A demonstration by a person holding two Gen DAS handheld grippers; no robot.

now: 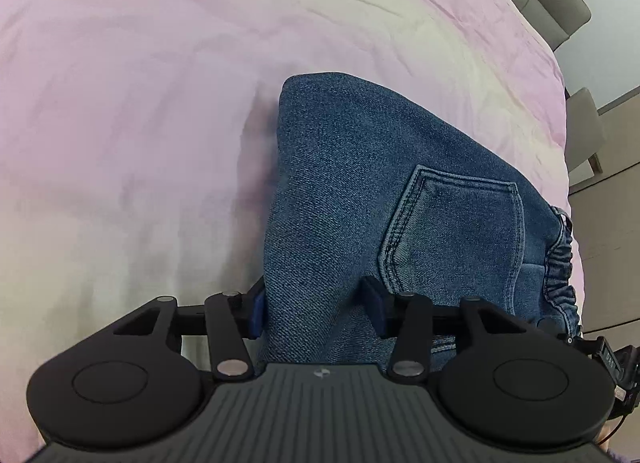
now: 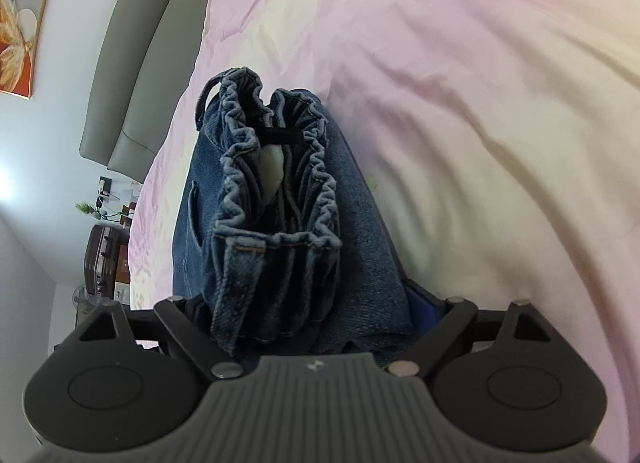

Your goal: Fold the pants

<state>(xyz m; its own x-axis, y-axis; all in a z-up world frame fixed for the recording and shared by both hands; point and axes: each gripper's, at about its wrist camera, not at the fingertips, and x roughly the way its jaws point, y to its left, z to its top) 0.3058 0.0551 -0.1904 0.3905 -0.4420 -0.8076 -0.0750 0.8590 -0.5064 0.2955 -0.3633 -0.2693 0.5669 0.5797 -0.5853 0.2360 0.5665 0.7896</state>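
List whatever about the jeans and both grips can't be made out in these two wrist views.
- Left wrist view: the left gripper straddles the jeans; denim hides where the pads meet it, and the legs are cut off behind the gripper body.
- Right wrist view: the right gripper has fingertips buried under the waistband, so its bite is hidden.
- Neither view shows the fold count.

Supporting surface: a bed (image 1: 120, 103) covered by a pale pink and cream bedspread (image 2: 480, 103), lightly creased throughout. Lying directly on it: one pair of blue denim pants (image 1: 340, 183), bunched, back pocket uppermost, elastic waistband (image 2: 280, 167) gaping open.
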